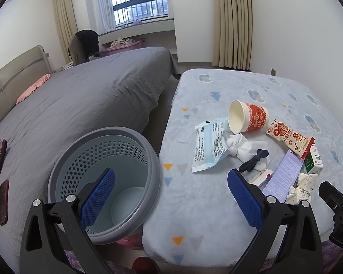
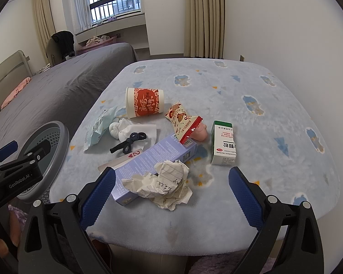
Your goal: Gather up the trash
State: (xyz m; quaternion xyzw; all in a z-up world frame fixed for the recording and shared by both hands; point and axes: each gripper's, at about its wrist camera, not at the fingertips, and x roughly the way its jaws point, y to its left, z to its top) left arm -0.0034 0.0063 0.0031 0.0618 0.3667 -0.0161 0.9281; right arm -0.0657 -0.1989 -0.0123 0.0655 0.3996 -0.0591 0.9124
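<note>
My right gripper point(image 2: 171, 194) is spread wide and empty, jaws either side of the crumpled paper point(image 2: 164, 186) near the table's point(image 2: 217, 219) front edge. My left gripper point(image 1: 171, 196) is released too, one finger over the empty grey bin point(image 1: 103, 178) beside the table. I judge this the first pick: lower, close on the paper, carry it left. Readable: "GenRobot.AI" on the left gripper, a "2" of hearts playing card point(image 2: 131, 156)

Left gripper point(image 1: 171, 196) and right gripper point(image 2: 171, 194) held level and side by side, jaws of each spread wide, blue pads point(image 2: 98, 198) facing inward, nothing gripped between them.
</note>
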